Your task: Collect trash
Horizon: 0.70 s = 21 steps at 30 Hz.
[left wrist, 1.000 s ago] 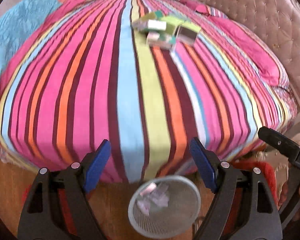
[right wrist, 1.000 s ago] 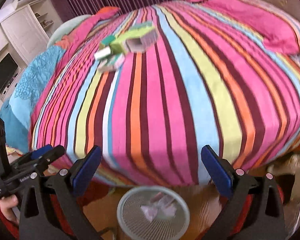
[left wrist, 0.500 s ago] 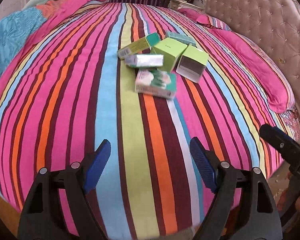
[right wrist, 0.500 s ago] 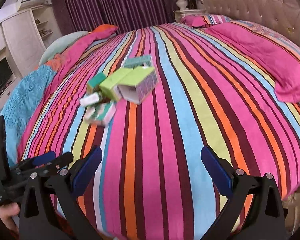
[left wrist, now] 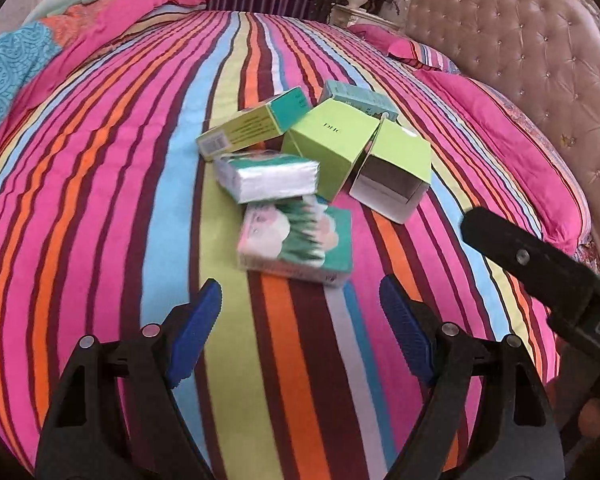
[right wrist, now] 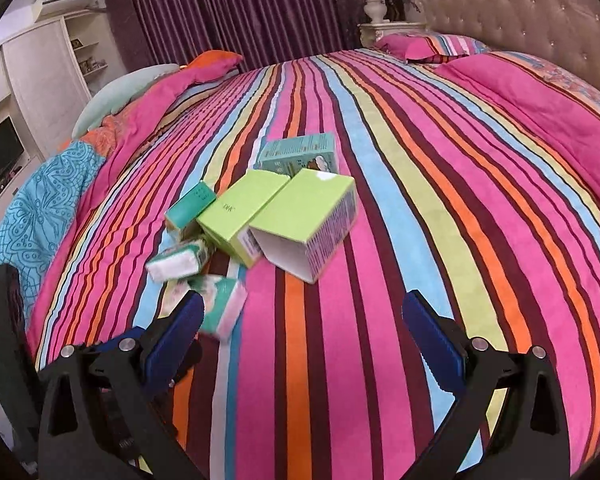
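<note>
So the bed (left wrist: 100, 184) has this loud striped cover, with a tufted headboard (left wrist: 532, 64) on one side, purple curtains (right wrist: 236, 12) behind and a white cabinet (right wrist: 48, 72) off to the side. The trash is a pile of boxes (left wrist: 328, 140) and tissue packs (left wrist: 296, 240) mid-bed, just ahead of the left tongs (left wrist: 300, 312) and right tongs (right wrist: 304, 320), both spread wide with nothing in them. A second ago both views still had the mesh bin on the floor at the bed's edge; now it's out of shot and the pile looks way closer.
</note>
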Available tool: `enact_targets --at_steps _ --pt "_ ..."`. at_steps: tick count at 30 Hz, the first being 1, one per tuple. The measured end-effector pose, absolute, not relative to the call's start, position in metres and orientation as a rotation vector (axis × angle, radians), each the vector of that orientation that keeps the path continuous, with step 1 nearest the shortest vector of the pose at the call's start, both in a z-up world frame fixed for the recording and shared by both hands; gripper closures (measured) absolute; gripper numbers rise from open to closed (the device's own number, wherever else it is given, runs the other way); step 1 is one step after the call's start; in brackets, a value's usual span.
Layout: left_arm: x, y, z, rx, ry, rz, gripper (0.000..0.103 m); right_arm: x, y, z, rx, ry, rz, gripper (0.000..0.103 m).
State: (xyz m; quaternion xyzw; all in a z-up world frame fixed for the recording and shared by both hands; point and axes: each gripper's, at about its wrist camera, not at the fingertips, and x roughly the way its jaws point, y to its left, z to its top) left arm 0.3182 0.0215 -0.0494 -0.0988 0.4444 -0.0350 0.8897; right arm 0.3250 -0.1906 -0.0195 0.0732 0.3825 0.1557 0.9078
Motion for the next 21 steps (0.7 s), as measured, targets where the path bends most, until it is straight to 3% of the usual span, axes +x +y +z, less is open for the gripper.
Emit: enact_targets --at_steps 18,21 --pt "0.359 0.021 -0.074 -0.197 0.965 -0.052 0.024 0.368 -0.165 -0.033 0.098 0.824 0.265 0.008" --pt "0.362 0.025 -0.073 -0.194 0.96 -0.06 0.03 0.377 -0.161 -0.036 0.104 0.835 0.242 0.008"
